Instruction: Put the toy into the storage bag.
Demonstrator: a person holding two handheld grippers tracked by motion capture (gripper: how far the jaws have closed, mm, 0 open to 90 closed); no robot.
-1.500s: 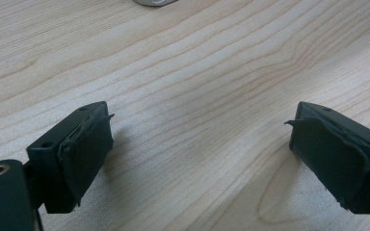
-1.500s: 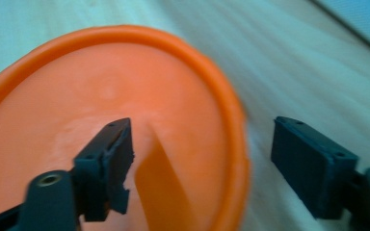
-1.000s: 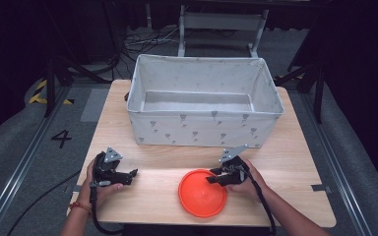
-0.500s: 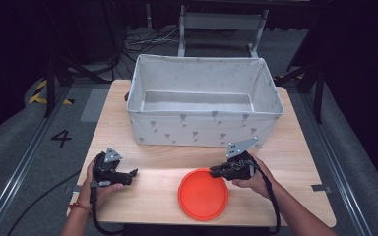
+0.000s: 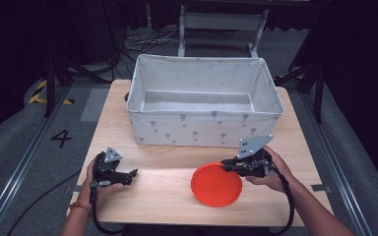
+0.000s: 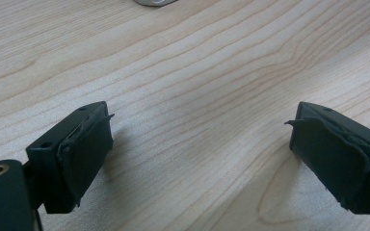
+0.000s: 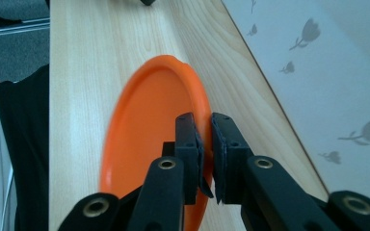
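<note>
- Orange plastic rim sits clamped between the black jaws of the right gripper (image 7: 205, 161), which pinch the plate (image 7: 149, 144) at its edge, one jaw inside the lip and one outside.
- In the high view the right gripper (image 5: 225, 167) grips the plate (image 5: 216, 184) at its upper right edge, and the plate sits over the light wooden table (image 5: 167, 196), in front of the fabric bin (image 5: 204, 128).
- Judging by its thin, even wall, the plate is probably light and fairly stiff; smooth plastic may slip, so the raised rim is the sensible place to hold it.
- It looks round, shallow and plain bright orange, with a low upturned lip and no pattern.
- Beyond it, the bin is white-grey with small printed flowers, open-topped, with nothing visible inside.
- Off to the other side, the left gripper (image 5: 132, 173) rests low over the table, its jaws wide apart with only bare wood (image 6: 188, 96) between them.
</note>
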